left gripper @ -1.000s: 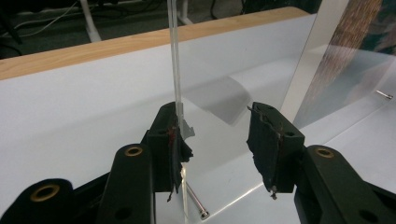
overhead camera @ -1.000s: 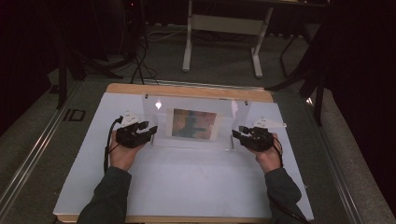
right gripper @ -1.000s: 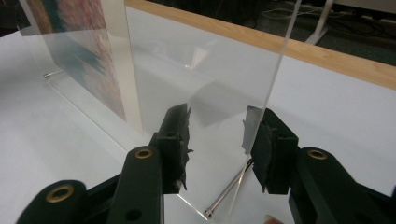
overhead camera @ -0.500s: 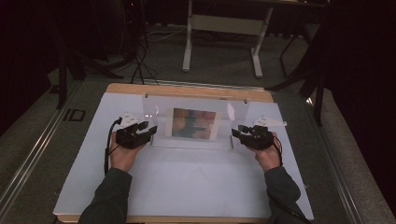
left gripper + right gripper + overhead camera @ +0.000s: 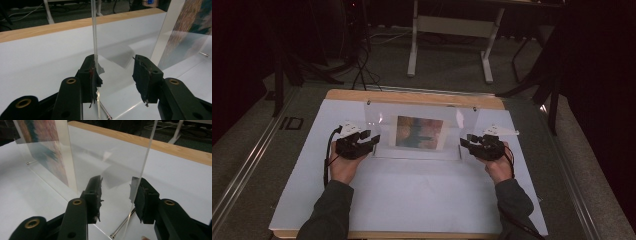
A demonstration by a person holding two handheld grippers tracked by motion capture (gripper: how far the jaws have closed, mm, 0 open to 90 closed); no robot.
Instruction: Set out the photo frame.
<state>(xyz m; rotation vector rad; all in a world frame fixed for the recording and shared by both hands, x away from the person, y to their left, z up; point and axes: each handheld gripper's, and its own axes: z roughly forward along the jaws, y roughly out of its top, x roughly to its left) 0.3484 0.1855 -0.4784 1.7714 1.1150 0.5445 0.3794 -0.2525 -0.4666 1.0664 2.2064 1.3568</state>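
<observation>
Clear acrylic forms the picture frame [image 5: 419, 131] that stands upright on the white tabletop [image 5: 412, 195], near the far wooden edge [image 5: 412, 97] of the table; a colourful print [image 5: 420, 132] is held in the middle of the frame. A flat clear base plate [image 5: 417, 152] is seen lying at the near foot of the frame, and small metal pins [image 5: 106, 113] are seen at the frame's lower corners.

At the frame's left end the left gripper [image 5: 371, 141] is held, gripped by the person's left hand [image 5: 344, 167]. In the left gripper view its jaws are seen set apart, with the frame's clear edge [image 5: 94, 37] lying against the inner face of the left jaw while the other jaw stands off from the pane; nothing is clamped.

At the frame's right end the right gripper [image 5: 465, 142] is held by the right hand [image 5: 499, 167]. In the right gripper view its jaws are likewise seen parted, the frame's edge [image 5: 147, 152] running down just beside the right-hand jaw, and whether that jaw touches the pane cannot be told; no grip is closed on it.

Beyond the frame, past the table's far edge, the legs of a white stand [image 5: 449, 45] are seen on a dark floor
</observation>
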